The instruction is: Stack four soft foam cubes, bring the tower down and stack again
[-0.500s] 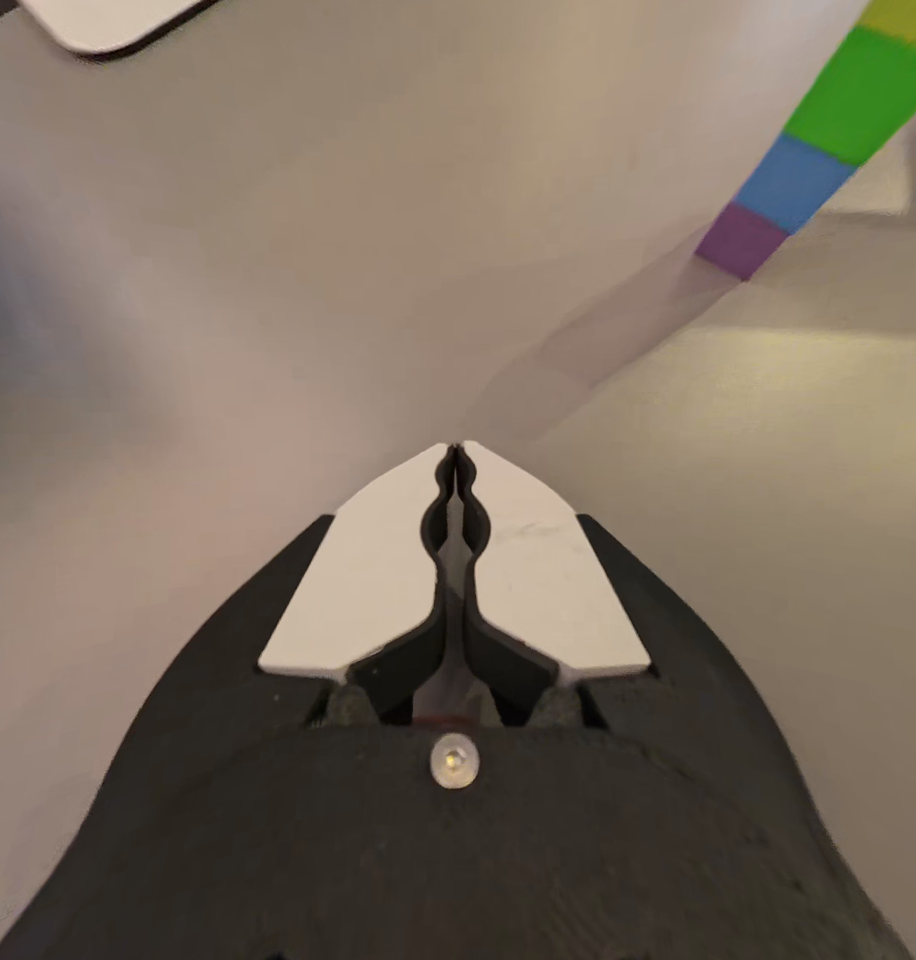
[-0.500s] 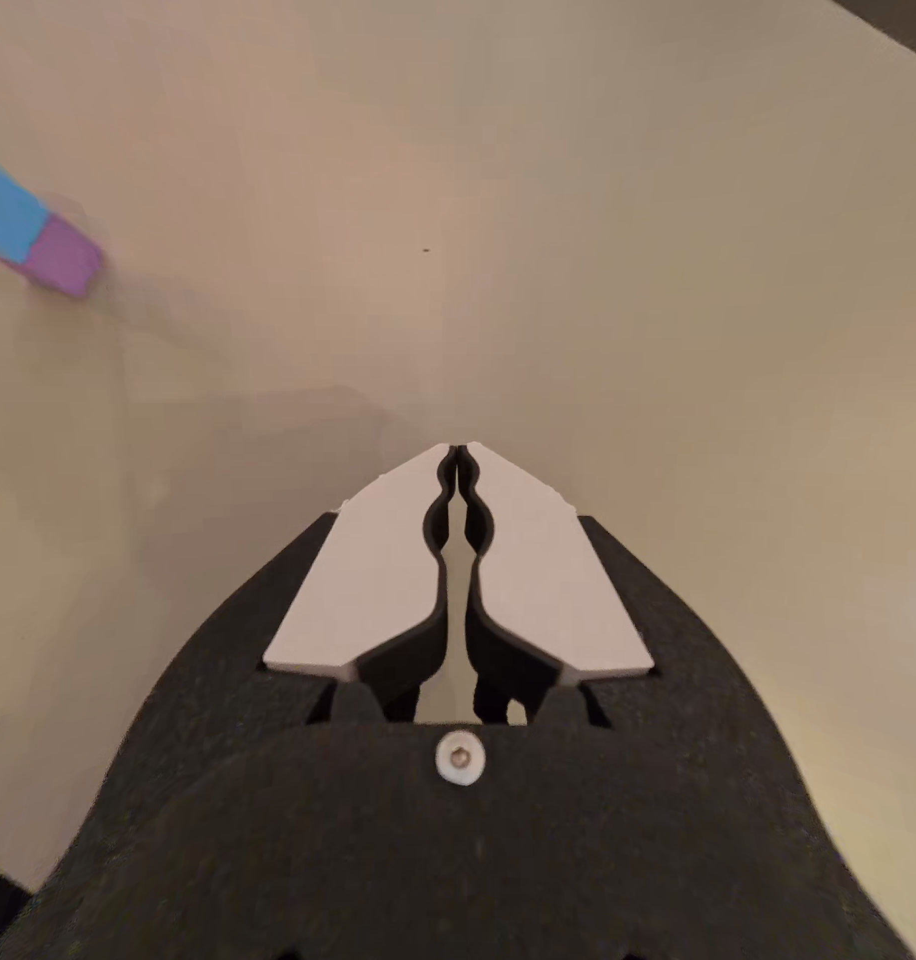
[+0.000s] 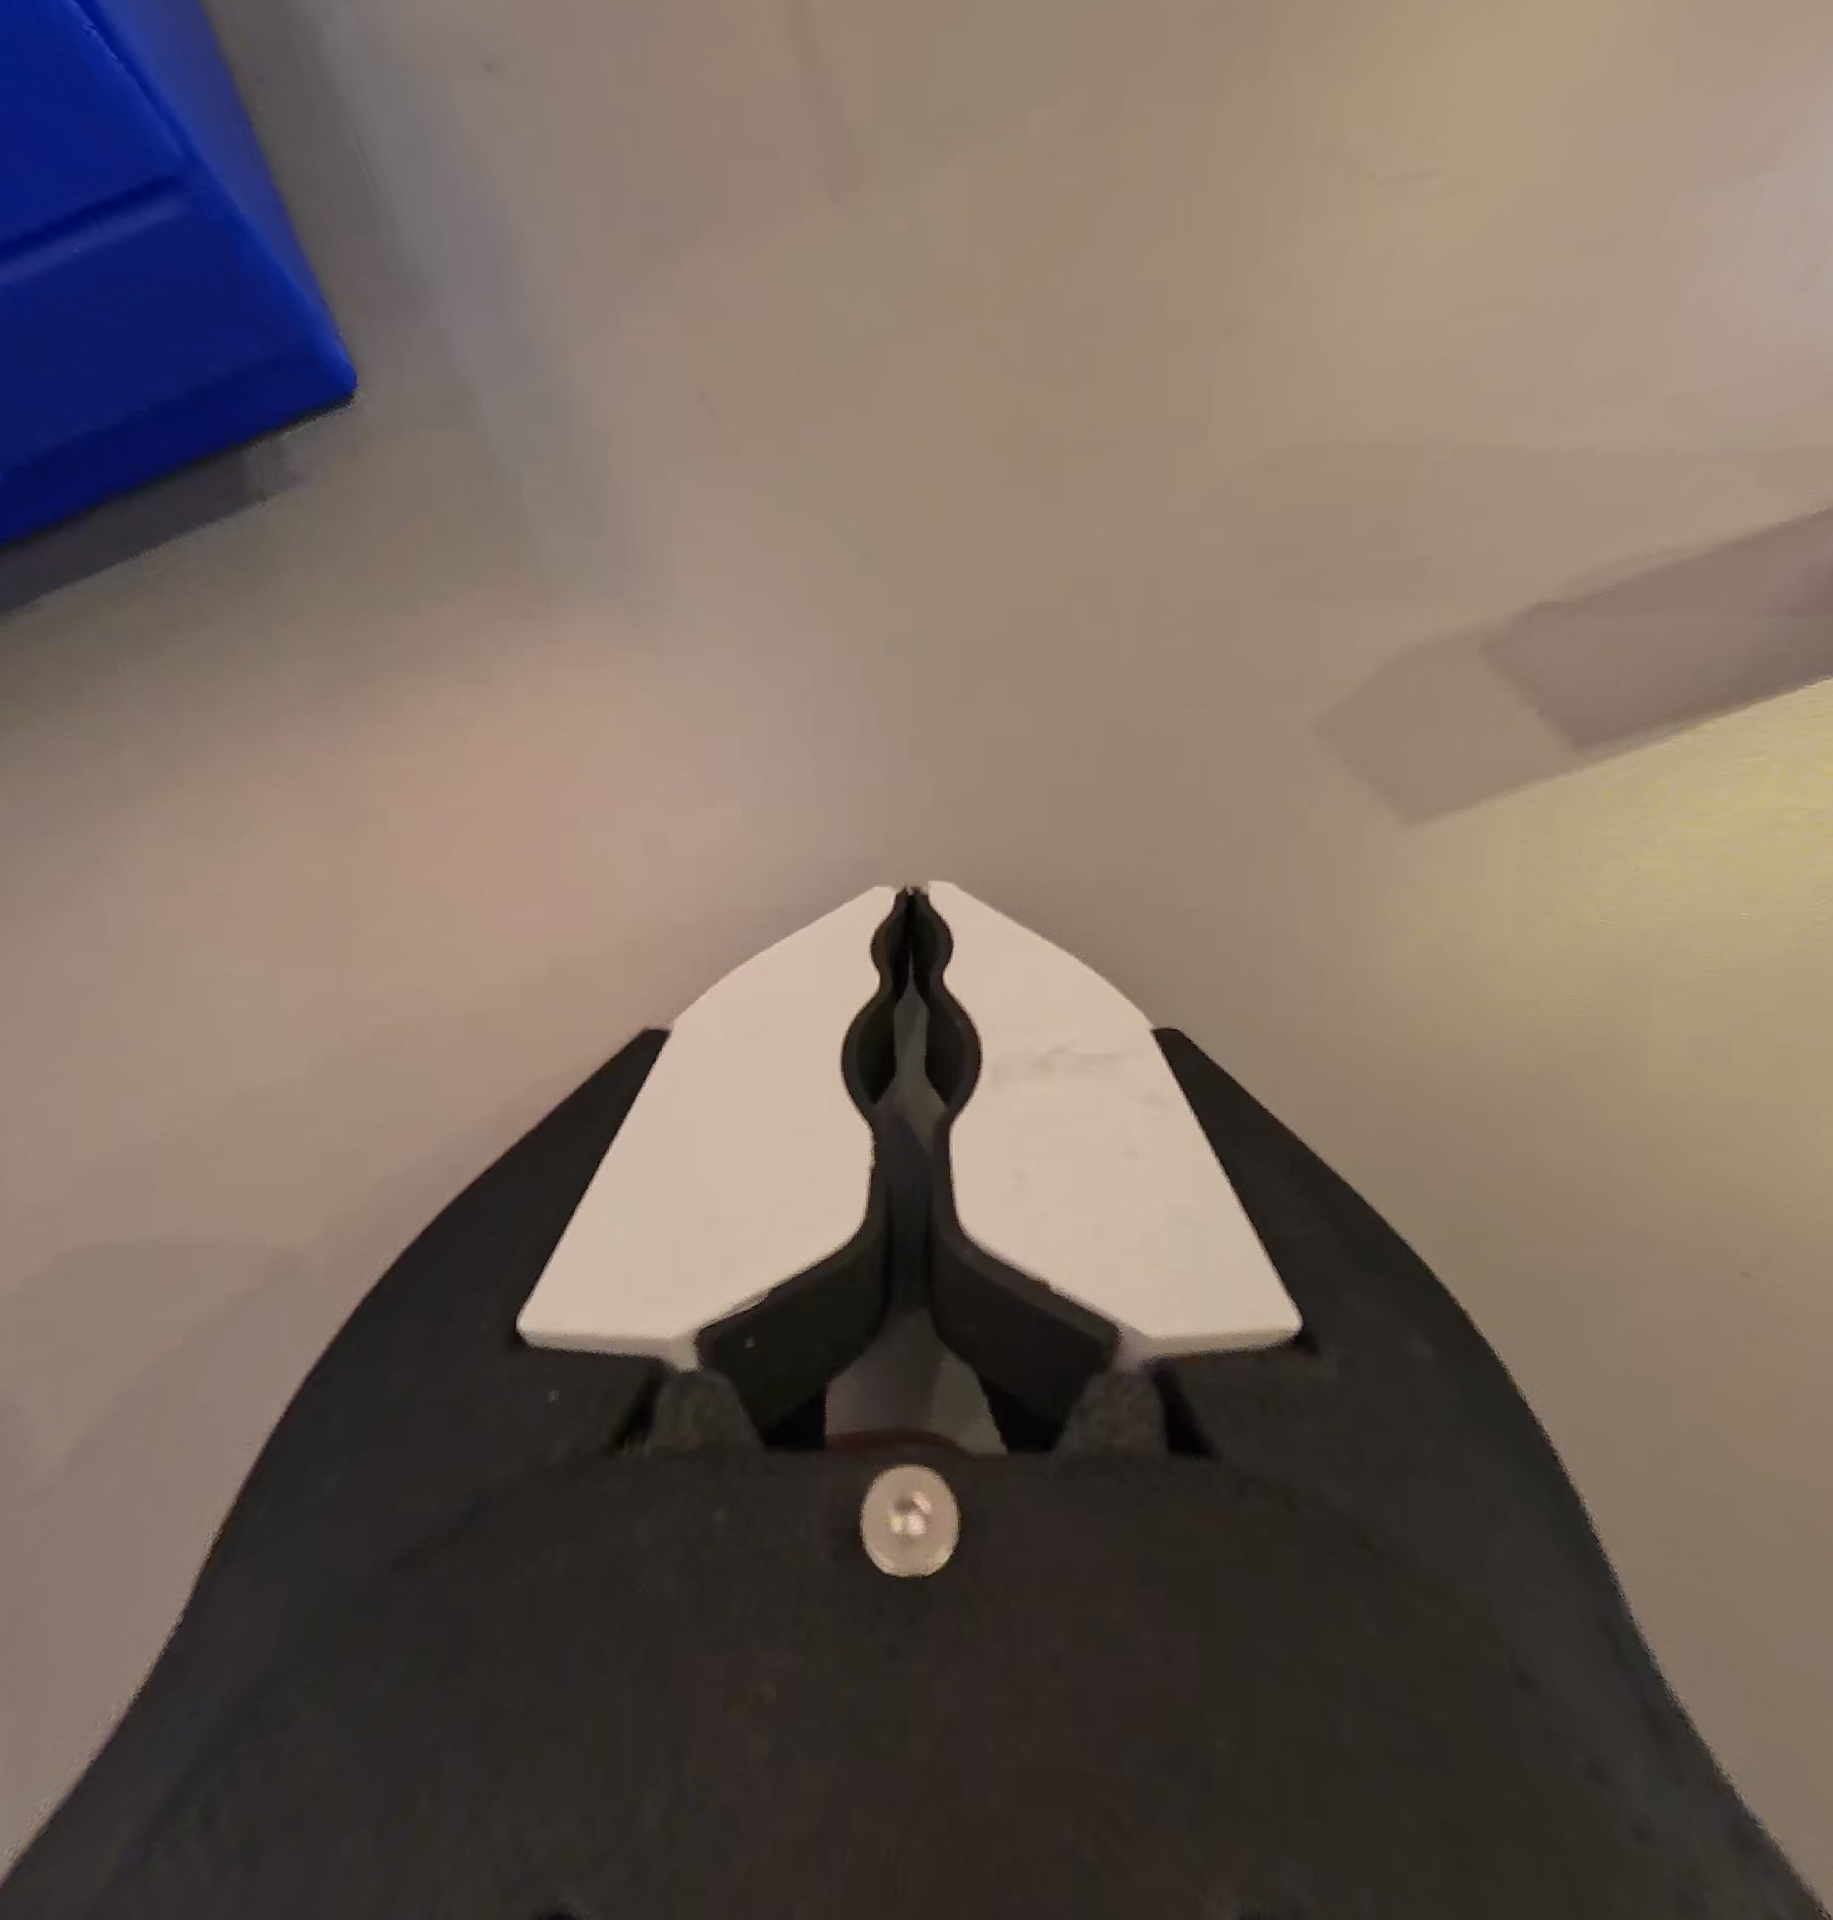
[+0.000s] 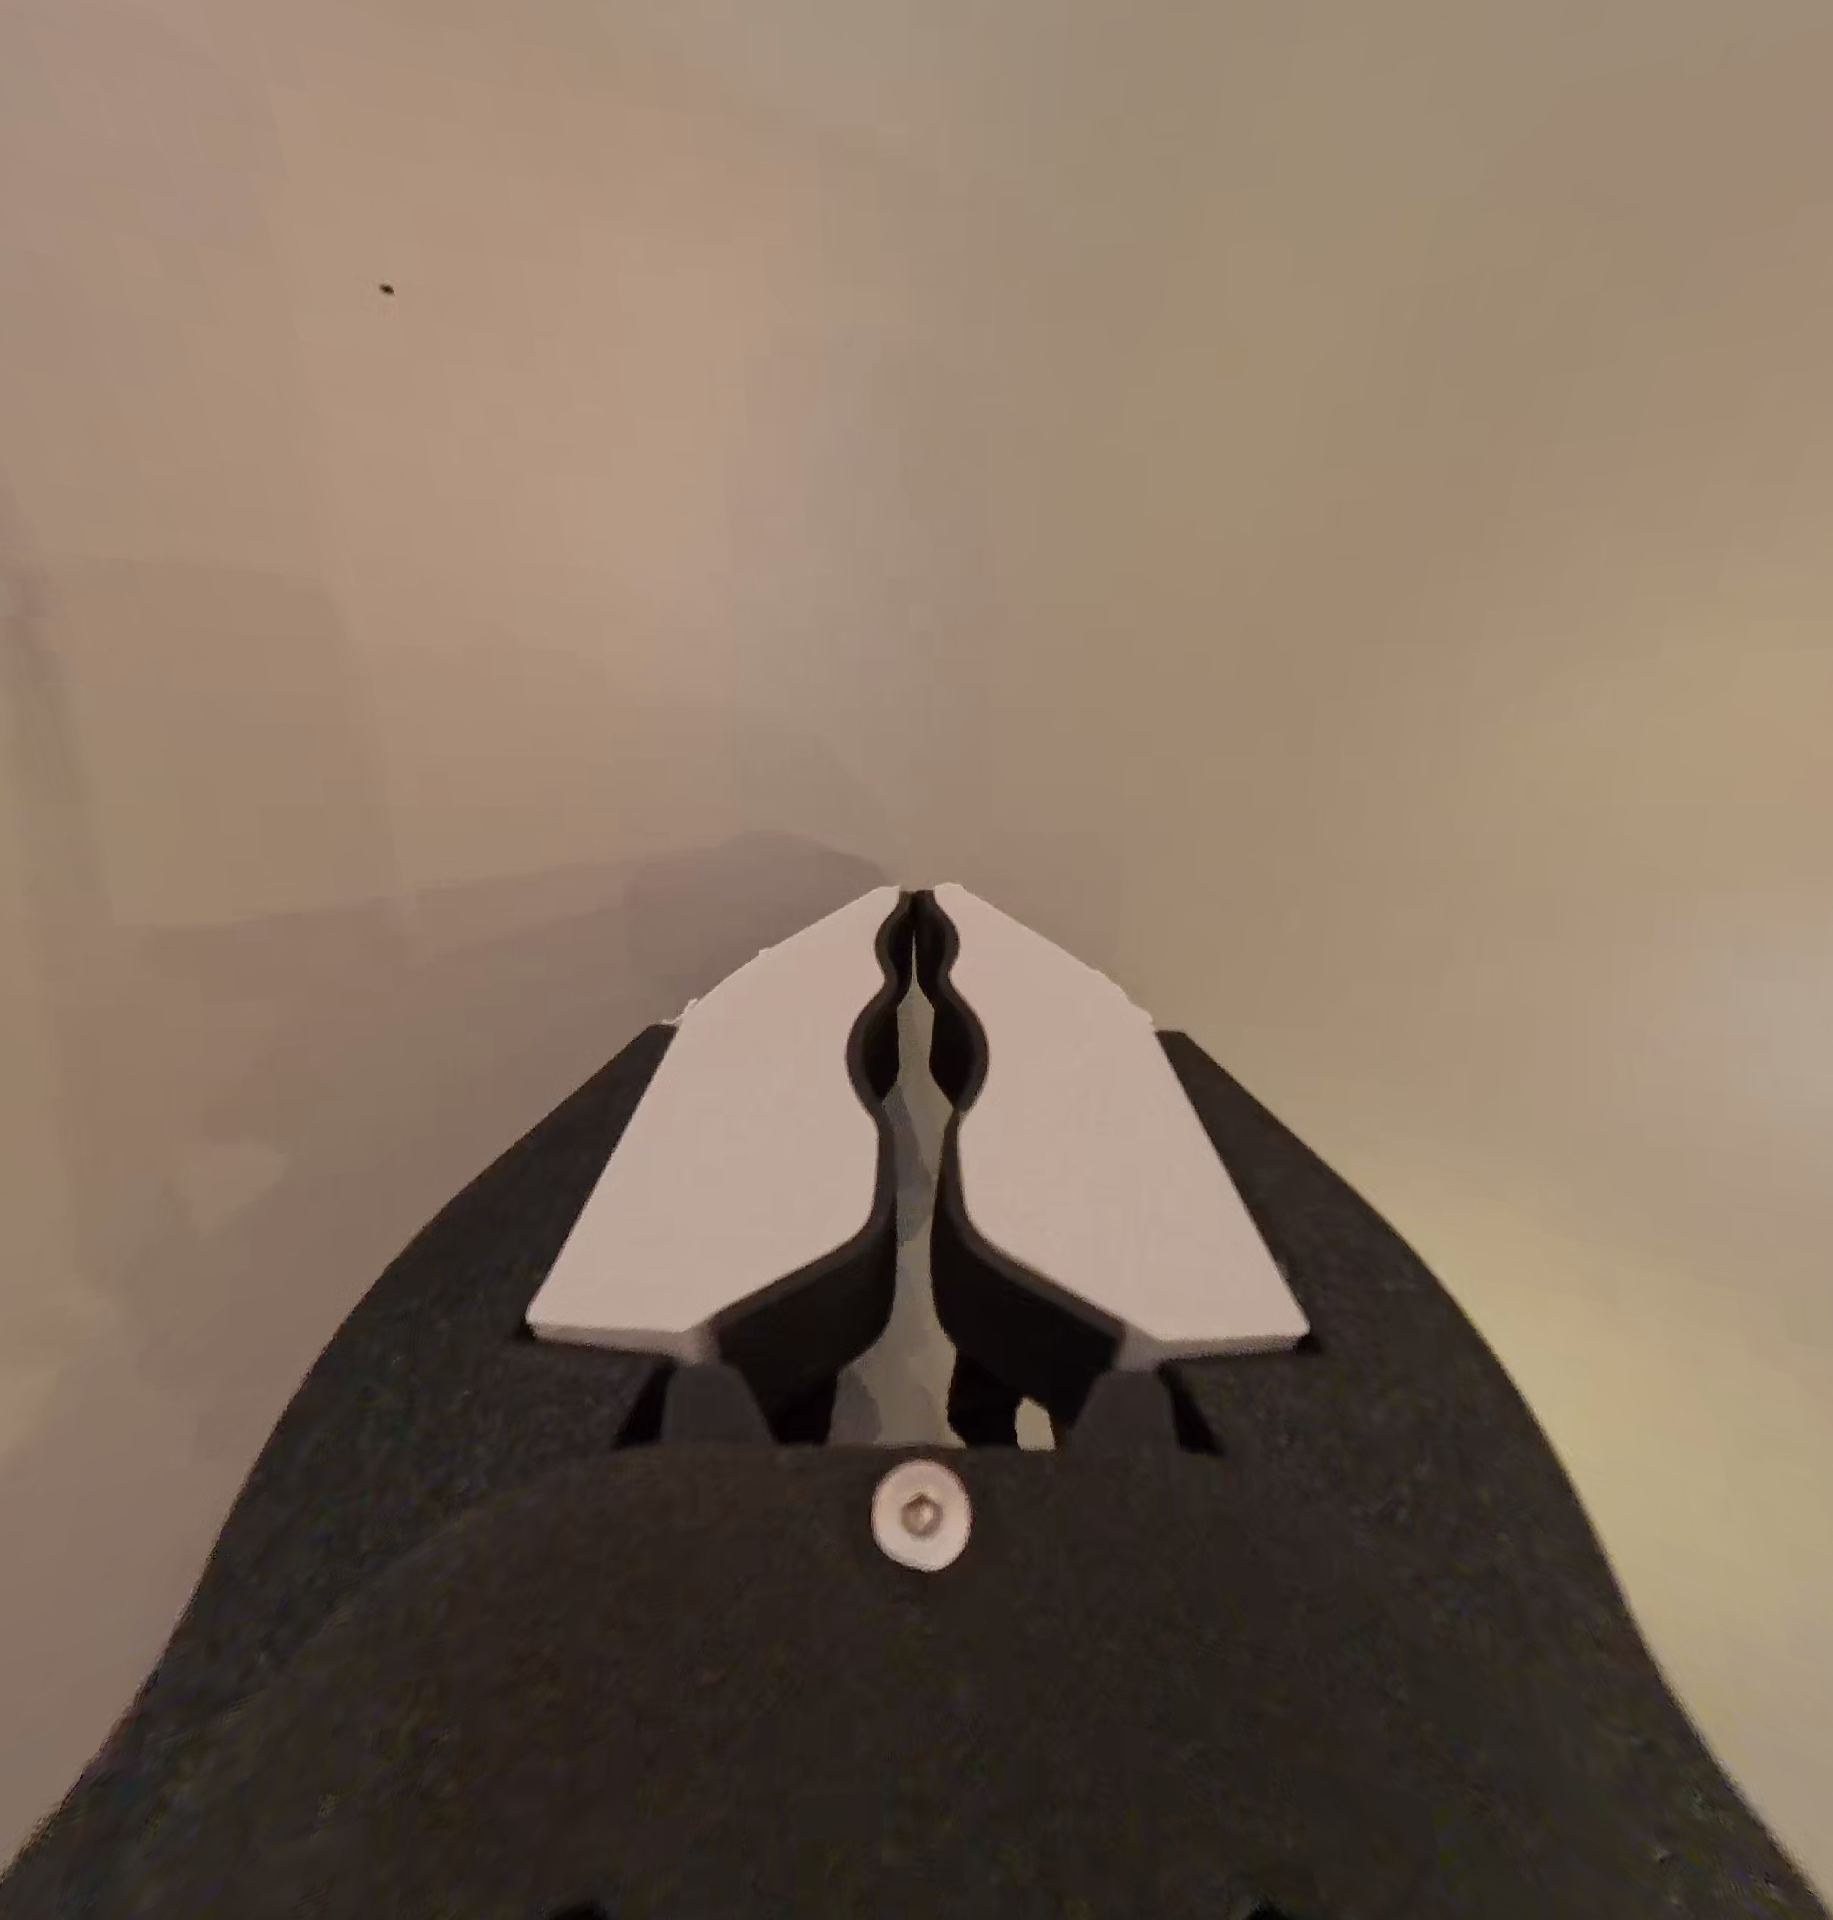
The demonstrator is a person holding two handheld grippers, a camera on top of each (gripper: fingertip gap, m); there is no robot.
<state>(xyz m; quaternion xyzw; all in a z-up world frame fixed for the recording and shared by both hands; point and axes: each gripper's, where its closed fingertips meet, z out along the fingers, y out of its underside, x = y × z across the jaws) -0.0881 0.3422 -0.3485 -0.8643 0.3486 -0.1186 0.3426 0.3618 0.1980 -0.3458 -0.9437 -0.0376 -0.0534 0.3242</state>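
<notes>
My left gripper (image 3: 913, 891) is shut with nothing between its white fingers, above the pale table (image 3: 891, 520). My right gripper (image 4: 913, 891) is also shut with nothing in it, above the same pale table (image 4: 995, 416). No foam cube shows in either view now. In the left wrist view only a long grey shadow (image 3: 1618, 665) lies on the table at the right edge.
A blue box-like object (image 3: 112, 270) stands at the upper left of the left wrist view. A small dark speck (image 4: 386, 290) marks the table in the right wrist view. One gripper's finger ends stand about 45 cm off the other's.
Both views have swung away from the cube tower: it showed at the upper right of the left view and the left edge of the right view, and is out of both now. The blue object came into view.
</notes>
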